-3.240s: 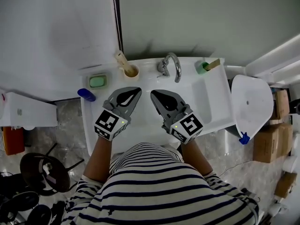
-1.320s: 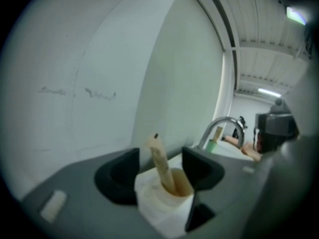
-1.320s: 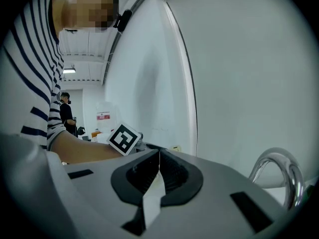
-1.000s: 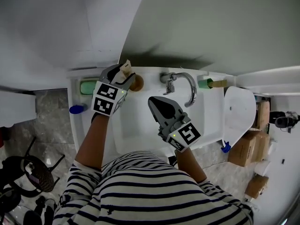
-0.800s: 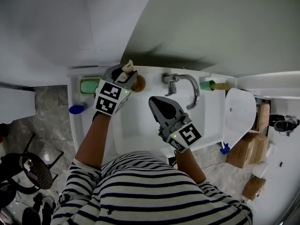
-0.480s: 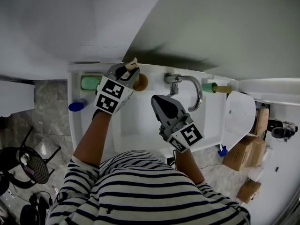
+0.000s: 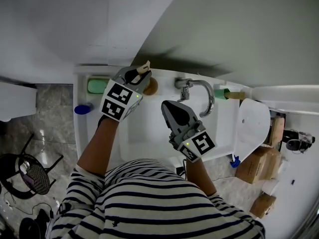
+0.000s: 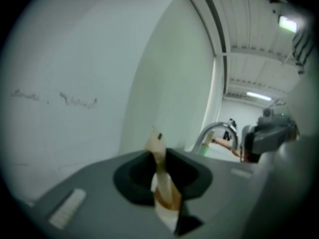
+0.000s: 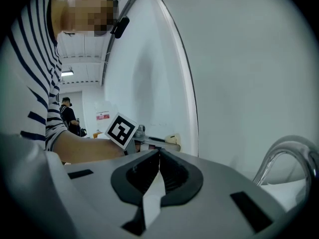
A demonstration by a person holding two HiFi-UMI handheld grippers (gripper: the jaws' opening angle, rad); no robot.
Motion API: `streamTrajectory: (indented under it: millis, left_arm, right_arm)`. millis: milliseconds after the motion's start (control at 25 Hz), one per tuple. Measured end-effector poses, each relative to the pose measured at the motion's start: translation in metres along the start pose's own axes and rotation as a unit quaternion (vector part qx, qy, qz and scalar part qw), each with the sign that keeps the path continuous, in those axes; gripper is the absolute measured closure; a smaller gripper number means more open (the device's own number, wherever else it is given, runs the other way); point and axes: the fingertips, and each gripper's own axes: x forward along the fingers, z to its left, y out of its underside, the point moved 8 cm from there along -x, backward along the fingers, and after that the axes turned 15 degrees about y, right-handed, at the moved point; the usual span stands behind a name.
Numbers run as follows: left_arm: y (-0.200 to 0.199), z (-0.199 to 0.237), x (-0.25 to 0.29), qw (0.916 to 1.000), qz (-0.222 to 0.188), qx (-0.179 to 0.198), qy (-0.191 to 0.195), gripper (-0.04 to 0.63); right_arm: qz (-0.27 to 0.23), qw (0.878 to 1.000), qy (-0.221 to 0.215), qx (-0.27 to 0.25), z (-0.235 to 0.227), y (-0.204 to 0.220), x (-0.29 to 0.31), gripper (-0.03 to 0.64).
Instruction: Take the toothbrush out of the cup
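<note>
**Left gripper pinches the toothbrush at the cup; right gripper is closed and empty.**

Head view: the left gripper [image 7: 139, 76] reaches to the back rim of the sink [image 7: 144, 136]. The toothbrush [image 7: 145, 66] sticks out past its tips, and the brown cup [image 7: 151, 87] sits just beside them, left of the tap [image 7: 203, 94]. The right gripper [image 7: 174, 108] hangs over the basin. Left gripper view: the jaws have just been closing and press on the tilted toothbrush [image 8: 158, 156] handle. Right gripper view: the jaws are together with nothing between them.

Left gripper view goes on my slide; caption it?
Left tongs, just closing, grip the toothbrush; faucet behind.
</note>
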Motion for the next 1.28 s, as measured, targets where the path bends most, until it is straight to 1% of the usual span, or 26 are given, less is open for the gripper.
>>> streamTrajectory:
  millis: [440, 680, 1040, 1280]
  left_arm:
    - [-0.025, -0.019, -0.022, 0.9993, -0.032, 0.021, -0.001, 0.535]
    - [-0.038, -0.033, -0.036, 0.9979, -0.051, 0.039, -0.012, 0.537]
    - [-0.056, -0.055, -0.055, 0.9939, -0.082, 0.07, -0.024, 0.538]
    - [-0.071, -0.076, -0.074, 0.9895, -0.108, 0.091, -0.03, 0.54]
  right_arm:
    - [-0.022, 1.0, 0.003, -0.011, 0.013, -0.014, -0.016, 0.609]
    - [-0.034, 0.999, 0.007, -0.017, 0.022, -0.017, -0.033, 0.609]
    - [-0.054, 0.998, 0.014, -0.03, 0.035, -0.027, -0.056, 0.609]
    - [-0.07, 0.997, 0.021, -0.039, 0.044, -0.033, -0.074, 0.609]
